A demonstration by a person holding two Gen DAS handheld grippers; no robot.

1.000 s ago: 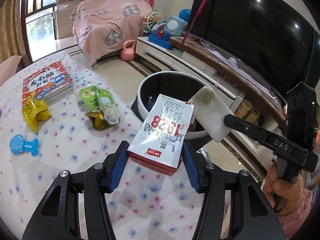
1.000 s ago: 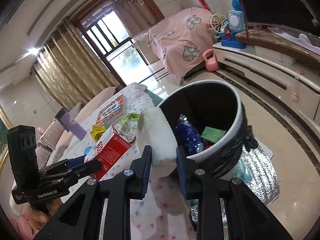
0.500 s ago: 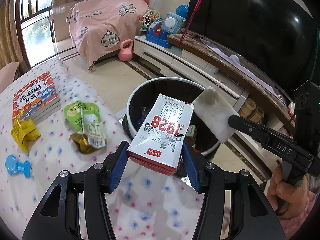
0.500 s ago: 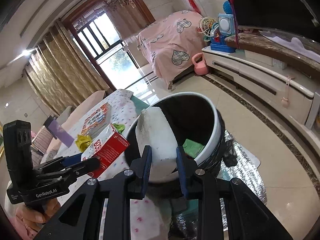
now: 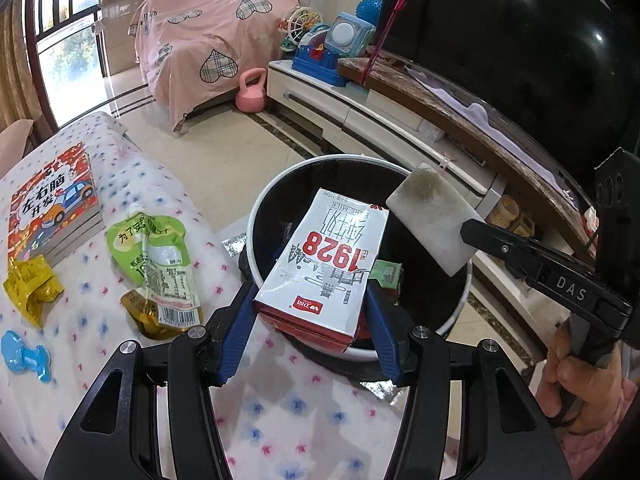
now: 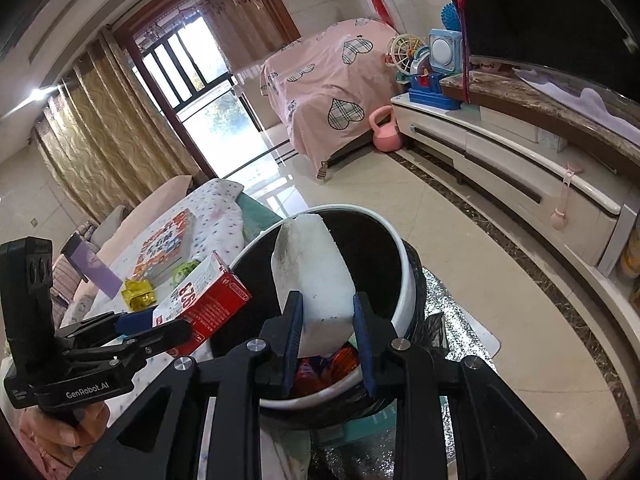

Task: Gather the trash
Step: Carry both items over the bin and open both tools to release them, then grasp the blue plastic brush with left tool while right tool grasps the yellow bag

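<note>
Milk carton [image 5: 325,264], "1928" on its face, hangs over the black-lined trash bin [image 5: 256,216], pinched by the left gripper [image 5: 310,330]. Beside it, the right gripper [image 6: 326,334] clamps a white foam block [image 6: 314,276] above the same bin. Green pouch [image 5: 154,258] and yellow wrapper [image 5: 30,286] lie on the dotted tablecloth [image 5: 300,412].

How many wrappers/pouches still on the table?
2. Green pouch lies mid-table near the bin rim. Yellow wrapper sits at the book's near corner. The grippers block part of the near table, so more may be hidden.
</note>
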